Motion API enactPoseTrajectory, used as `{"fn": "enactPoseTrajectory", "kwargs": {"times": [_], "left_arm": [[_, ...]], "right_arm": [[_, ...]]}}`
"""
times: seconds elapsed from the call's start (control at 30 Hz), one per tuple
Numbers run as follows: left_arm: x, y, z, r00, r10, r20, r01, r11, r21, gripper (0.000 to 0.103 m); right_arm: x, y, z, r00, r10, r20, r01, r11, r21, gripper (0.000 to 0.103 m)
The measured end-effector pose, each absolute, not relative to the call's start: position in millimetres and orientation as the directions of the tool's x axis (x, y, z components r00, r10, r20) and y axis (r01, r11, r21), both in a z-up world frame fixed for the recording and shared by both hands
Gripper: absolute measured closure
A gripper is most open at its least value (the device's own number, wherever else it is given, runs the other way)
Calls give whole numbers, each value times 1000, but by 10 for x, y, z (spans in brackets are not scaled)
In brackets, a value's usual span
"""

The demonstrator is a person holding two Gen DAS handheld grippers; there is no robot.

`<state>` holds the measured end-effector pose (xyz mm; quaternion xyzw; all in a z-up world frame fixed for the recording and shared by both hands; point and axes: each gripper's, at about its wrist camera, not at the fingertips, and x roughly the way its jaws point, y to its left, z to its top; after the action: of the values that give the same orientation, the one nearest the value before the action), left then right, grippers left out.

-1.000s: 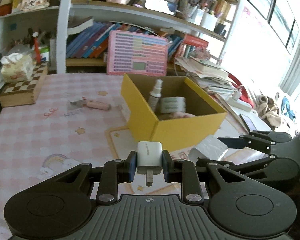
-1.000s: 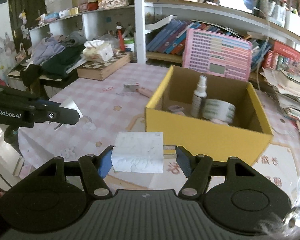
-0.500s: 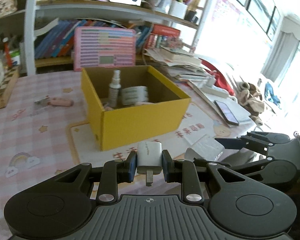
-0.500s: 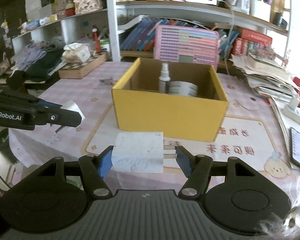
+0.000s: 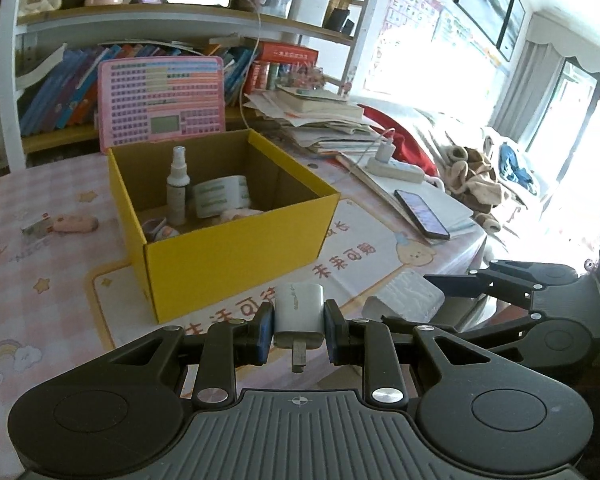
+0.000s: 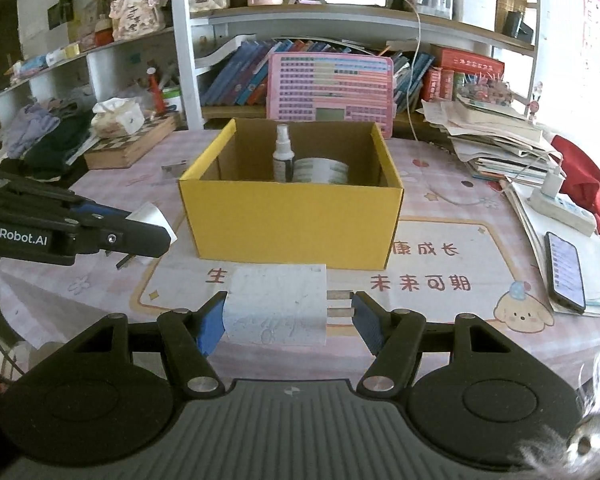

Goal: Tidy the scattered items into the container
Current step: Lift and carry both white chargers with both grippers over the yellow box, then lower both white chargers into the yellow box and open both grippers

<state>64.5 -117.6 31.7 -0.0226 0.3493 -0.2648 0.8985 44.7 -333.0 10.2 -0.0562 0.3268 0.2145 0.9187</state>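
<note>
the left tongs (image 5: 299,334) are closed on a small white plastic charger plug (image 5: 299,314), its metal prong pointing back toward the camera, held in the air just in front of the open yellow cardboard box (image 5: 236,254). the right tongs (image 6: 287,316) clamp a larger white square power adapter (image 6: 276,304) sideways: the left pad presses its body and the right pad sits against its two metal prongs, so the tongs stand fairly wide apart. this adapter also hangs in front of the box, near its front wall. in the right wrist view the left tongs and their plug show at the left edge, beside the box. the box stands on the counter (image 6: 440,200), which is covered with a pink checked cloth, and holds an upright small white spray bottle (image 5: 178,190) and a roll of white tape with green print (image 5: 220,196) just beside it. a small pink object (image 5: 76,223) lies on the counter left of the box. a black smartphone (image 6: 566,272) lies on papers to the right
</note>
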Motion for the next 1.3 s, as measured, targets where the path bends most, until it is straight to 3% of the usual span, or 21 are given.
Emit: {"fn": "enactPoseTrajectory", "kwargs": {"times": [0.77, 1.3], "left_arm": [[1920, -907, 386, 667, -485, -566, 455, 866, -206, 78], [2817, -1085, -54, 614, -439, -655, 491, 863, -119, 78]], "right_arm": [[1815, -2873, 327, 735, 371, -568, -453, 891, -3, 39], [2954, -2506, 135, 694, 342, -634, -479, 876, -51, 39]]}}
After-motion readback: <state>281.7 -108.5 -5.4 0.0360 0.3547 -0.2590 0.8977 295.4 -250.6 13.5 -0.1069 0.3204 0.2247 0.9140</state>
